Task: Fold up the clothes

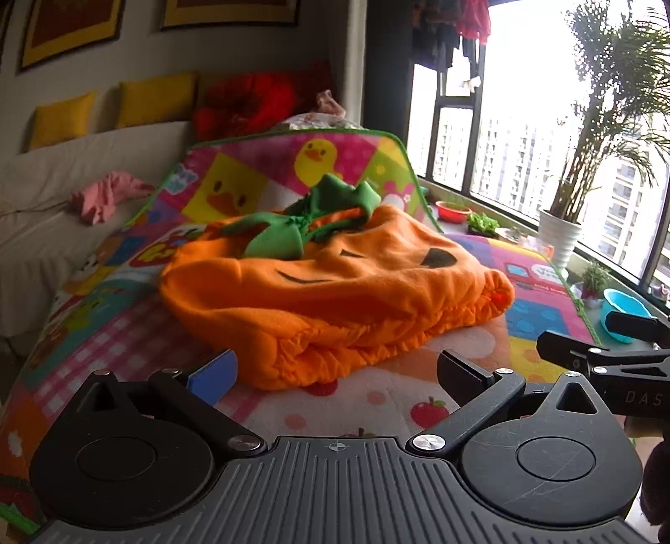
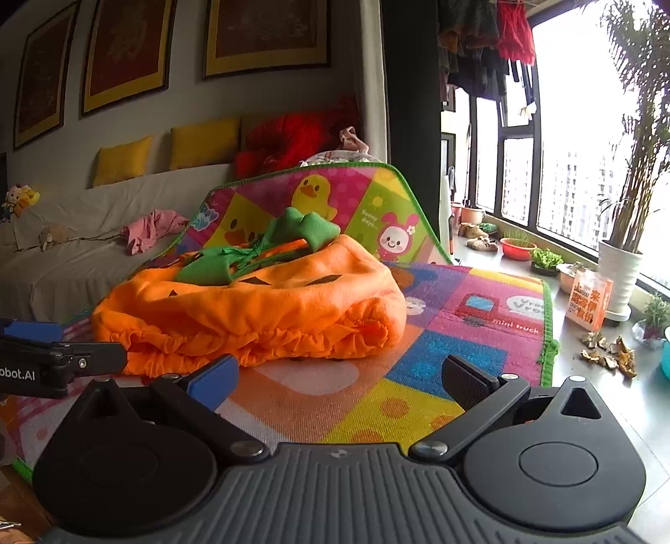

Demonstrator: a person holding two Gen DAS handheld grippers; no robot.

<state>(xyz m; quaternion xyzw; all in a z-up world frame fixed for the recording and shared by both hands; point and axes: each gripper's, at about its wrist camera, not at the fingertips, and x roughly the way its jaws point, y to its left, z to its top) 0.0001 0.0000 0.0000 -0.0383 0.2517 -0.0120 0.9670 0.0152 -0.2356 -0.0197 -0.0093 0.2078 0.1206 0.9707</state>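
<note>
Two grippers hover side by side over a bright patchwork play mat [image 1: 125,334] printed with ducks, apples and trucks. The left gripper [image 1: 335,372] has its jaws spread as wide as they go, nothing between them; the right gripper [image 2: 341,378] stands just as wide and just as empty. Each shows one blue pad and one black one.

Ahead of both lies the orange fleece pumpkin costume with a green leaf collar and black face patches [image 1: 335,284], bunched in a soft heap on the mat. In the left wrist view its gathered elastic hem sits just beyond the fingertips, roughly centred between them. In the right wrist view the costume [image 2: 251,314] lies ahead and to the left of the jaws, its hem near the blue pad but apart from it. Neither gripper touches the cloth.

The mat's far end curls up against a sofa draped in a pale cover [image 2: 83,259], where a pink garment [image 2: 150,230] lies crumpled. Yellow cushions [image 2: 205,142] and a red bundle [image 2: 284,142] line the sofa back, under framed pictures [image 2: 268,33]. To the right, tall windows [image 2: 578,146] stand behind a palm in a white pot [image 2: 619,272], and laundry hangs [image 2: 494,42] above.
</note>
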